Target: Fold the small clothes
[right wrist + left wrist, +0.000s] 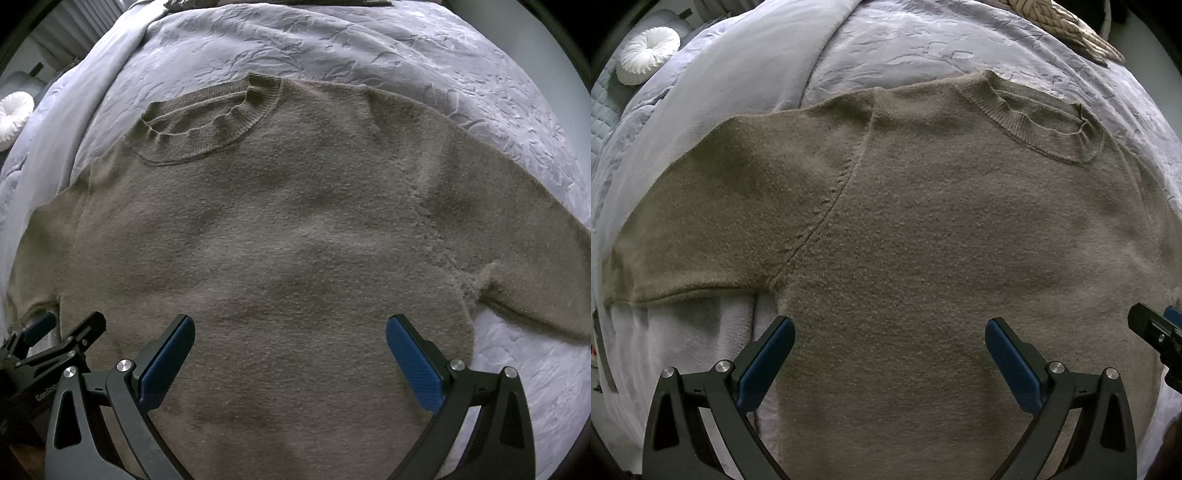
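Where the near edge of each view begins, both grippers hang over the sweater's lower body, jaws spread wide, nothing between the blue pads. Left gripper (890, 328): its left pad (764, 365) sits at the sweater's side edge, just below the armpit; right pad over the knit. Right gripper (290, 326): both pads over the body panel, the right one near the sweater's right side edge. Whether the tips touch the cloth, cannot tell. Each gripper shows at the edge of the other's view, so the two are side by side

Sweater (923, 240): olive-brown knit, flat on the bed, hem toward the grippers, collar (1041, 122) away. Unfolded. Sleeve (713, 206) runs out to the left, spread flat, seam visible at the shoulder. Other sleeve (524, 251) runs out to the right, likewise flat

Bedspread (332, 44): pale lavender, leaf-pattern embossing, lies under the sweater and beyond it. A smoother fold of it (738, 74) at far left

Far: round white pleated cushion (650, 53) at upper left. Tan cable-knit item (1060, 22) at the top right edge, only partly in view
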